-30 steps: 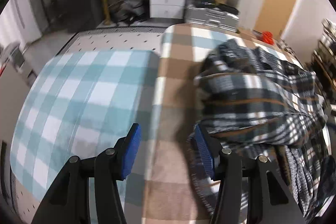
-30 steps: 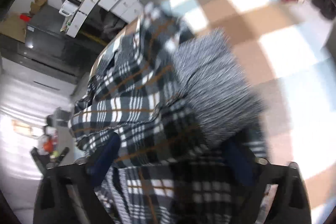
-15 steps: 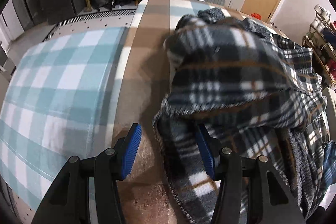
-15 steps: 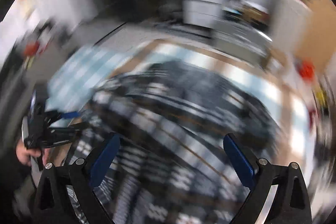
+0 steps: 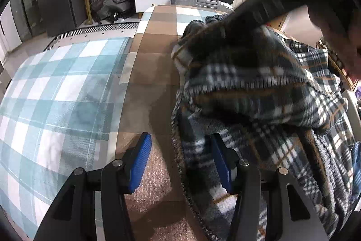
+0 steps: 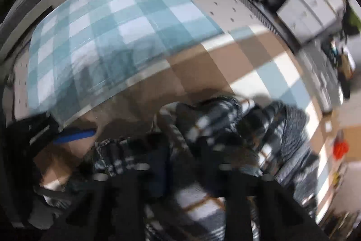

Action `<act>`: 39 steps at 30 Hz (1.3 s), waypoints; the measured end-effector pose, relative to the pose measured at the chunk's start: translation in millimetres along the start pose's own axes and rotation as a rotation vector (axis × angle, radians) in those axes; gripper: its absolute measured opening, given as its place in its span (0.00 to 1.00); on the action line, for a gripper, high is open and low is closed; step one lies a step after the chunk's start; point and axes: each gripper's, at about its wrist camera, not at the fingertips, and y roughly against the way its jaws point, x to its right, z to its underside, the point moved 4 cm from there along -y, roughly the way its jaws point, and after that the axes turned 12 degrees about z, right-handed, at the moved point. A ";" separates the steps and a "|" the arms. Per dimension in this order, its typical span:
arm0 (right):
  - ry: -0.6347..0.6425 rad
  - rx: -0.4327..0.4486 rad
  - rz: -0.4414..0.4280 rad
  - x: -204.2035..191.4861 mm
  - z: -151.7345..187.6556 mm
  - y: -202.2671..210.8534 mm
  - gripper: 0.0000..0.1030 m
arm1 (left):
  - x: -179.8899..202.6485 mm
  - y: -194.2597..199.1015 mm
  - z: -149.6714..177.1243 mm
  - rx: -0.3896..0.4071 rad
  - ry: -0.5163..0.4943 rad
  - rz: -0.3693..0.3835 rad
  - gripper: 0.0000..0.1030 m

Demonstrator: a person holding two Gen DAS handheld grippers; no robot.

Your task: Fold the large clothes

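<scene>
plaid garment [image 5: 266, 92]: fuzzy fleece, bunched | bedcover [image 5: 58, 92]: smooth checked weave | left tool [image 5: 180, 162]: half-wide, hem between pads | right tool [image 6: 180, 175]: just closed, pinching fleece | writing: none legible

Dark plaid garment [image 5: 259, 87], blue-checked, brown-checked bedcover [image 5: 58, 92]

Right gripper [image 6: 185, 173] newly clamped on plaid garment [image 6: 209, 125]

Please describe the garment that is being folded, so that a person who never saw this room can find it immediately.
Look at the big bed with the blue and brown checked cover. On its brown part lies a crumpled fleece shirt. Its dark plaid, black and white with thin orange lines, and its fuzzy texture set it apart from the flat, pale cover.
</scene>
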 end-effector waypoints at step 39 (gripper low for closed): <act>-1.002 0.427 -0.159 169.4 355.9 128.4 0.98 | 88.2 -31.9 -83.8 -0.189 -0.293 -0.054 0.60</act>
